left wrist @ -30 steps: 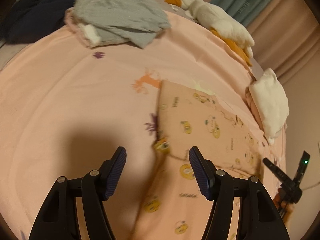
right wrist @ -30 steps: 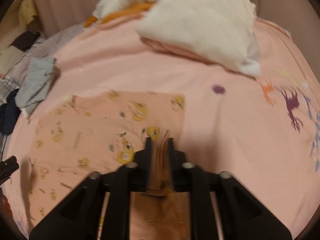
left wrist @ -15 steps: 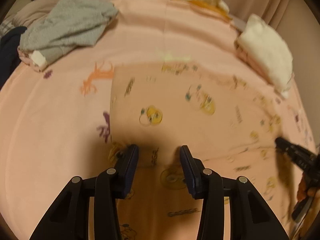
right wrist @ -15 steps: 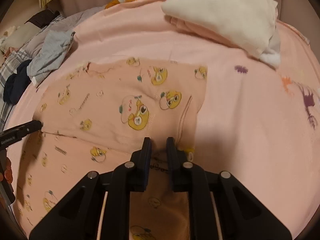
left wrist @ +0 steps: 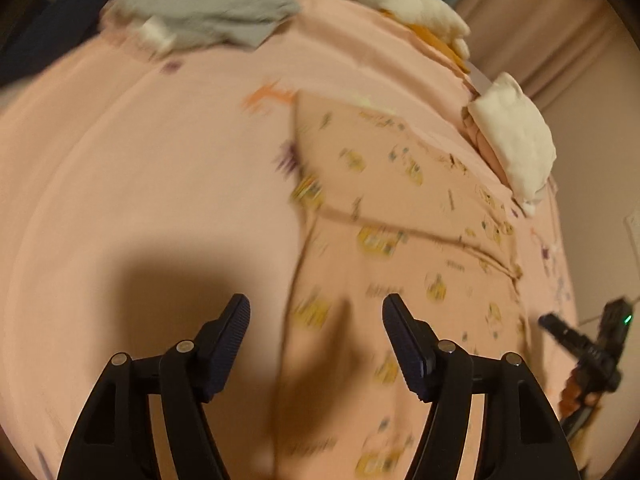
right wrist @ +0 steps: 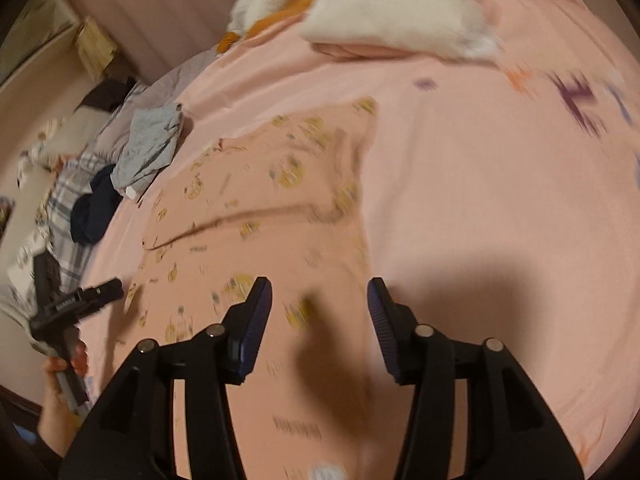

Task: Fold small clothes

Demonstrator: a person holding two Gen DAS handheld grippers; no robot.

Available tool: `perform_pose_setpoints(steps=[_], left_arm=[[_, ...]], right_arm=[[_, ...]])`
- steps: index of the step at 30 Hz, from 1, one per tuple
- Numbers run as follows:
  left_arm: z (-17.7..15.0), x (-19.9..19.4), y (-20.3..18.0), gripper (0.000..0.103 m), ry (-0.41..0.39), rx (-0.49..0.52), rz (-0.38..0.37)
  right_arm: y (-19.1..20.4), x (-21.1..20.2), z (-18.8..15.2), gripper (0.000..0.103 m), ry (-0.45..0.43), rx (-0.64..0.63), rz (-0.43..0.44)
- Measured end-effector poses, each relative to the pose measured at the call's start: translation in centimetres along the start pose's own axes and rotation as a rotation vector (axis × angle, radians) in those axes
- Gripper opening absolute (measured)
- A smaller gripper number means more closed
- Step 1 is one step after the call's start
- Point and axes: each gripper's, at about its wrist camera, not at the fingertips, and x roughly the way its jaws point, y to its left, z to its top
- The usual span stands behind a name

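On my left wrist view, the left gripper (left wrist: 316, 316) has its jaws spread and opening, nothing pinched; the one pink printed garment (left wrist: 400, 216) lies folded over on the pink bedsheet (left wrist: 140, 184) beneath. I count one grey garment (left wrist: 212, 4) and one white folded pile (left wrist: 516, 136) beyond.

On my right wrist view, the right gripper (right wrist: 320, 300) is likewise parted and opening, empty, above that garment's (right wrist: 260, 184) near part. One hand (right wrist: 60, 376) grips the other tool.

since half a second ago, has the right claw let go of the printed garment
Yes. The right claw was pinched on the printed garment's fold; now its jaws are opening with nothing between them, nearer its near end.
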Motion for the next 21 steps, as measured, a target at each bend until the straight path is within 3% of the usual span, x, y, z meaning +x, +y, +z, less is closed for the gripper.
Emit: perform_pose_setpoints(steps=[3, 6, 9, 15, 21], left_arm=[[-1.9, -0.2, 1.8, 0.068, 0.034, -0.068, -0.097], [-3.0, -0.6, 1.8, 0.068, 0.040, -0.087, -0.181], [-3.7, -0.2, 1.4, 0.068, 0.073, -0.113, -0.282], [-5.7, -1.0, 1.5, 0.068, 0.096, -0.143, -0.363], [-8.7, -2.6, 1.5, 0.068, 0.119, -0.122, -0.386]], right_arm=[[-2.6, -0.6, -2.5, 0.051, 0.037, 0.101, 0.030], [-3.8, 0.1, -4.0, 0.051, 0.092, 0.179, 0.144], [-3.9, 0.4, -4.8, 0.050, 0.095, 0.235, 0.231], [-1.6, 0.9, -7.2, 0.048, 0.155, 0.230, 0.307], [-0.6, 0.2, -9.7, 0.044, 0.188, 0.226, 0.345]])
